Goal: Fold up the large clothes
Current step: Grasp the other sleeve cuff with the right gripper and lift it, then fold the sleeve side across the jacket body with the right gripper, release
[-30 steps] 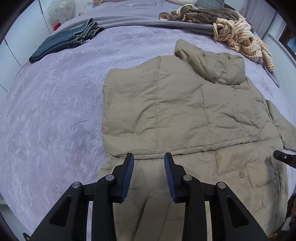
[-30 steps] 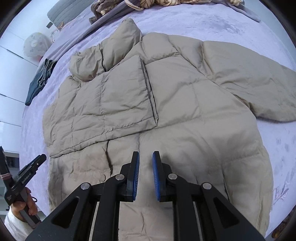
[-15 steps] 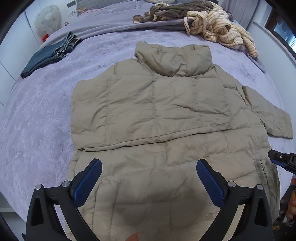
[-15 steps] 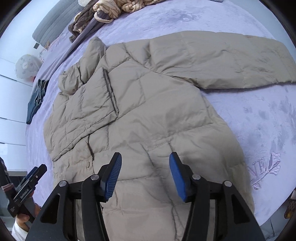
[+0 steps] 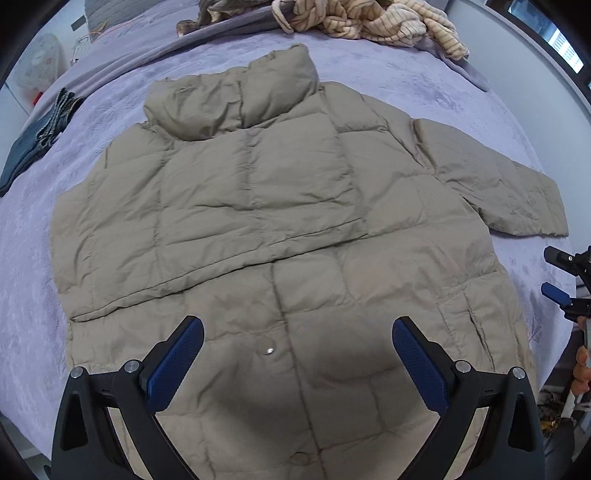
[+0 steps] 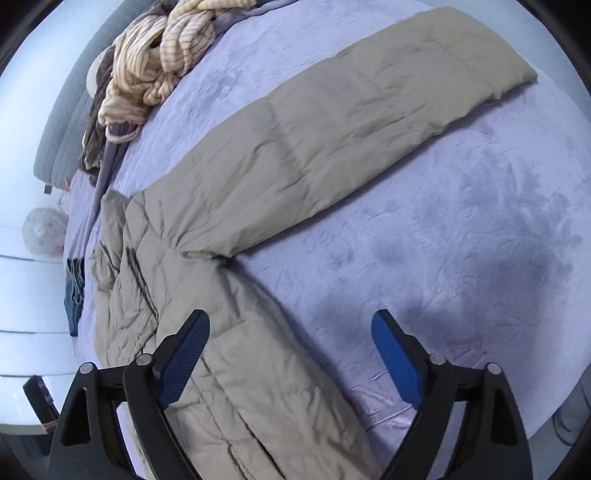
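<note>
Both the left gripper [image 5: 297, 363] and the right gripper [image 6: 291, 356] have black arms shaped like frames with holes, round silver screws just behind the jaws, and flat blue pads [image 5: 173, 363] with tiny bumps on the inside.

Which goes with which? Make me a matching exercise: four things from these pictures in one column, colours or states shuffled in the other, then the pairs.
1. jacket
2. jeans
3. striped sweater
4. left gripper

A. dark blue
B. open, over the jacket's lower front
C. tan, spread on the bed
D. cream, heaped at the far end

Pairs: 1-C, 2-A, 3-D, 4-B
</note>
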`<state>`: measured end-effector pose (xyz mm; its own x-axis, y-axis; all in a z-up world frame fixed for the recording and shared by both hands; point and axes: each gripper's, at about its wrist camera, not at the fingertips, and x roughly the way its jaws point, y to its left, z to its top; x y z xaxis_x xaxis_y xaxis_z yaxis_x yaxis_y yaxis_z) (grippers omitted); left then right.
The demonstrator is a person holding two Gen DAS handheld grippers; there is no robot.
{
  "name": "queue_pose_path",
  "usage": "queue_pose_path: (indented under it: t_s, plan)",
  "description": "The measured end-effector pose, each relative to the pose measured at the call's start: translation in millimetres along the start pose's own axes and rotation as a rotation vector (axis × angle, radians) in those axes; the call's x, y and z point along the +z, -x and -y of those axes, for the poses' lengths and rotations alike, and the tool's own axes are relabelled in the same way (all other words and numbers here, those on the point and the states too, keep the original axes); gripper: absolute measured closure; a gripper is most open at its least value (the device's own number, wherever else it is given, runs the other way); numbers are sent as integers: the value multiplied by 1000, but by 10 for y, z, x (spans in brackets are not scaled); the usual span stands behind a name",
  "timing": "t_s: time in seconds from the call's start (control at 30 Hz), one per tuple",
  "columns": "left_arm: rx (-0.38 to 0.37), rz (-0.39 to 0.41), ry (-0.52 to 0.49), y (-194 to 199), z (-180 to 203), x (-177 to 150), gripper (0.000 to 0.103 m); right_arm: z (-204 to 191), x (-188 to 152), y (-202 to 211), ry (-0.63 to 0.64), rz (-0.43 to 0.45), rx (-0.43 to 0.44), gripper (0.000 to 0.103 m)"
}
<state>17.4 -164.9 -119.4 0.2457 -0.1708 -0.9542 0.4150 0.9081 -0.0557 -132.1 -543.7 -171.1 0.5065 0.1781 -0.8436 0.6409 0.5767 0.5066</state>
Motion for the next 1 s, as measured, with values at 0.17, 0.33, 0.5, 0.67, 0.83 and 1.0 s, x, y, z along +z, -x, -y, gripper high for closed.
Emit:
queue_pose_path:
  t_s: [0.17,0.33,0.5,0.67,0.83,1.0]
  plan:
    - [-22,1,-31,-69,401,120,1,417,291,58,-108,59,81,0]
    - [-49,5,-50,-104,681,217,1,752,597,77,-204,88,133,0]
    - [-61,11,-35,-146,813,295,1,1128,909,-7,-363,118,240,0]
    - [-55,23,-28,-177,825,348,1,1367,1191,-157,-515,179,385,0]
    - [-50,28,-10,-210,747,395,1,1480,1387,-328,-675,217,593,0]
    - [-49,35,-1,-211,665,396,1,1416,1456,-429,-730,171,635,50]
